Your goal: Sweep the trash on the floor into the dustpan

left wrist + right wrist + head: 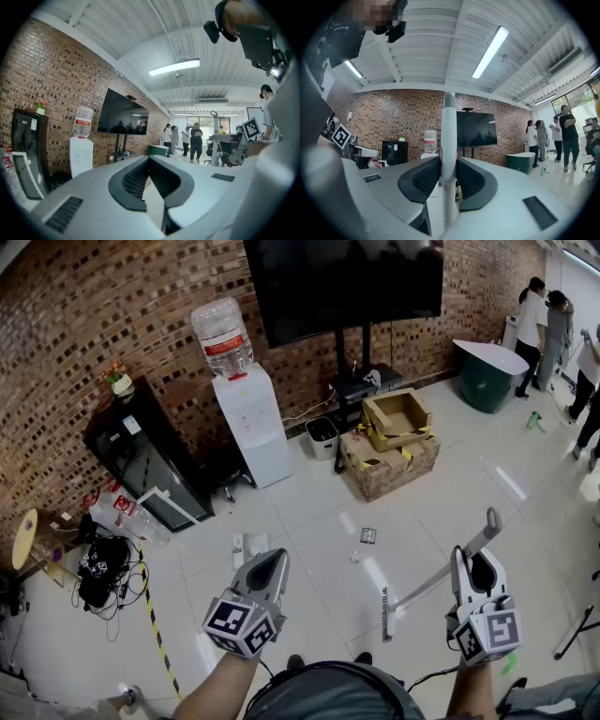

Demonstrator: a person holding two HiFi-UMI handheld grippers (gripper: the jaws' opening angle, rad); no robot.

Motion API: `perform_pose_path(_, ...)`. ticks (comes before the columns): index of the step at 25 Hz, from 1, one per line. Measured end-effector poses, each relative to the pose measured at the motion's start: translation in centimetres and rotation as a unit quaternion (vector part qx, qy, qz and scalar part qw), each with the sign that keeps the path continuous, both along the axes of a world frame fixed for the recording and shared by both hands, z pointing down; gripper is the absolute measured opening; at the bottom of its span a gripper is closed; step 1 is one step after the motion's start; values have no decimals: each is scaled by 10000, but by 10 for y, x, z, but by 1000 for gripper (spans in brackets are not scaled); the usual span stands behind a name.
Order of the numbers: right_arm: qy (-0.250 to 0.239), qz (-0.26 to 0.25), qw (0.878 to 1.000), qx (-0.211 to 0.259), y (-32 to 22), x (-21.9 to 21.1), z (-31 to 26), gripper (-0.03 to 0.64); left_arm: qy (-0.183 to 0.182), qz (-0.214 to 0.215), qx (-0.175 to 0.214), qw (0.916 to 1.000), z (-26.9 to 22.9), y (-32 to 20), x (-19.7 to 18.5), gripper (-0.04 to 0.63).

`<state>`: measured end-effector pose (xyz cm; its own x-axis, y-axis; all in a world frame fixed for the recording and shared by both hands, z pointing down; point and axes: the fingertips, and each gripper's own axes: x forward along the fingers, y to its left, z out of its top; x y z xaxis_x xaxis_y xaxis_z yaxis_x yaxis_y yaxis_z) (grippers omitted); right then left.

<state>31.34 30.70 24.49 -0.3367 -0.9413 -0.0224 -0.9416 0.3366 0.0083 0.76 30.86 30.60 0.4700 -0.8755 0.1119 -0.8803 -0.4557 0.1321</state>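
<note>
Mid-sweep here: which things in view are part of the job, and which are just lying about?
Job: broom in right gripper; dark scrap; white scrap.
Lying about: cardboard boxes; water dispenser; waste bin.

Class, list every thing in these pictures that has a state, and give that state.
Left claw: shut, empty.
Right claw: shut on the broom.
Broom: tilted, head down near the floor.
Cardboard box: flaps open.
TV: screen dark.
Trash: lying loose on the floor, not swept up.
Water bottle: upside down on the dispenser.
</note>
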Motion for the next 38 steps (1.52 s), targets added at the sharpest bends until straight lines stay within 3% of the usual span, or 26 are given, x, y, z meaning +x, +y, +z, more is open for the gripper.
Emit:
perform_pose_path(10, -139, -178, 9997, -16, -23, 21, -6, 129, -94, -22, 32, 9999, -11, -18, 33, 0)
perform_pose_path(16, -77, -162, 9998, -97, -45, 19, 9, 129, -81, -106, -166, 9998, 15, -37, 26, 0)
perform_pose_path(23, 5, 306, 9995, -46, -100, 9, 13, 129, -10, 293, -201, 9994, 27, -115, 5, 0)
perform_pose_path(33, -16, 902, 9955, 295, -210, -32, -15, 128, 94, 778, -267, 9966, 28, -252, -75, 0)
perform_pose_path(38, 39, 1175, 9926, 299, -261, -47, -12, 127, 70, 1119, -408, 9929, 41, -307, -81, 0)
